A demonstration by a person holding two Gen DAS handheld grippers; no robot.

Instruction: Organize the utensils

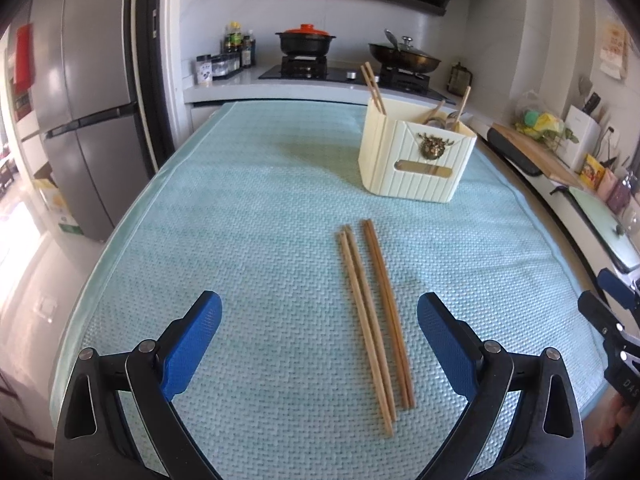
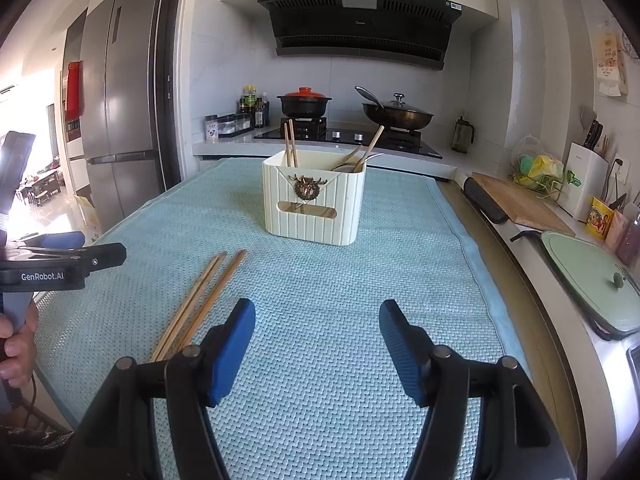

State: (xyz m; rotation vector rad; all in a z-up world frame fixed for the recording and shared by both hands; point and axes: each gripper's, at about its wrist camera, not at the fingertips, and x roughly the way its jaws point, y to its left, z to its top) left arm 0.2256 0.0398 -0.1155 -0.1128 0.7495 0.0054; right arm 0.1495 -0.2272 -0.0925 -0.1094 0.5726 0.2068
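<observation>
Four loose chopsticks (image 1: 374, 320) are seen lying in two pairs mid-mat on the teal mat (image 1: 240, 240), well apart from its edges, with bare mat around them. The cream utensil holder (image 1: 416, 160) stands toward the mat's far edge, two chopsticks upright inside. The left gripper (image 1: 319, 340) is spread wide above the chopsticks, the right gripper (image 2: 317, 344) spread over bare mat; only the right view shows the hand (image 2: 16, 344) on the left handle.

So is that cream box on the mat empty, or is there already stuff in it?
Not empty. The cream box stands upright with chopsticks and wooden-handled utensils sticking out of its top.
</observation>
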